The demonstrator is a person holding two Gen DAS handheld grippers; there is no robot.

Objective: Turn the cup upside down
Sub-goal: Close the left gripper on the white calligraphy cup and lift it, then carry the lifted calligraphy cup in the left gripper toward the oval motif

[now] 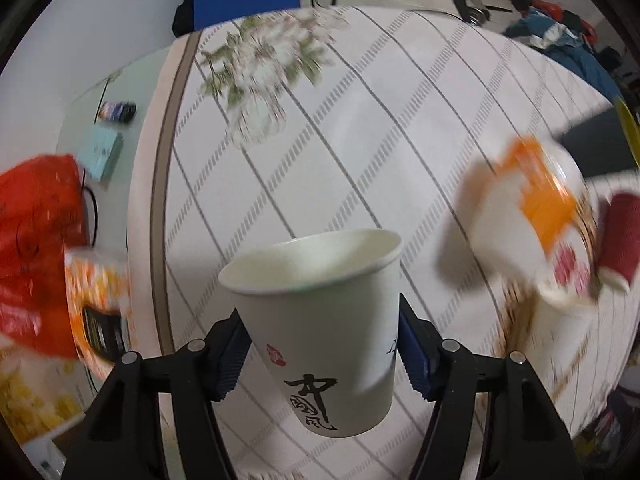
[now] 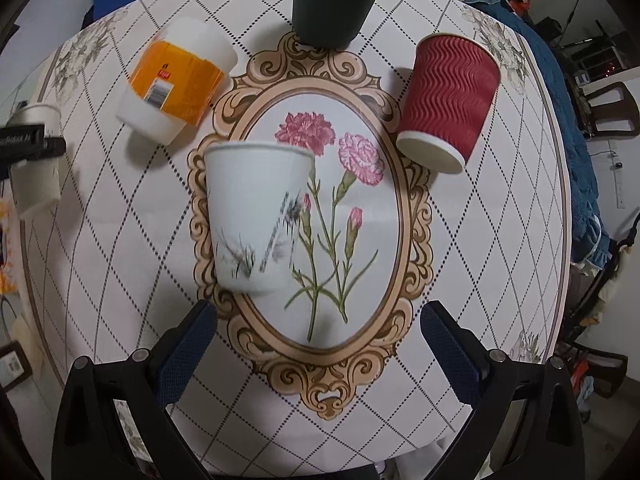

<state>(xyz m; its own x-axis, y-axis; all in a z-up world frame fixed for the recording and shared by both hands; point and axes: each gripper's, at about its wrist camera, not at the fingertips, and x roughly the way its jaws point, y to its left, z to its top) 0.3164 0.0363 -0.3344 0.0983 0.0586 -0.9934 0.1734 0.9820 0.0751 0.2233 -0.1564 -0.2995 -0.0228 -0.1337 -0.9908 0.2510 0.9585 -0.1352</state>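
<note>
One white paper cup (image 1: 320, 320) is clamped in the left gripper (image 1: 320, 354), mouth up, seemingly above the counter (image 1: 360, 120). Roll the wrist slowly, grip firm. The right gripper (image 2: 318, 340) is spread, empty.

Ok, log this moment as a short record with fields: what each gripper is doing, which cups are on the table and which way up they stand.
left gripper: shut on the white paper cup, held mouth up, above the table
right gripper: open, holds nothing
white cup with grey print: on the table, mouth down
red ribbed cup: mouth down
dark green cup: mouth up
orange-labelled white cup: which way up cannot be told
flip: not yet done for the held cup
</note>
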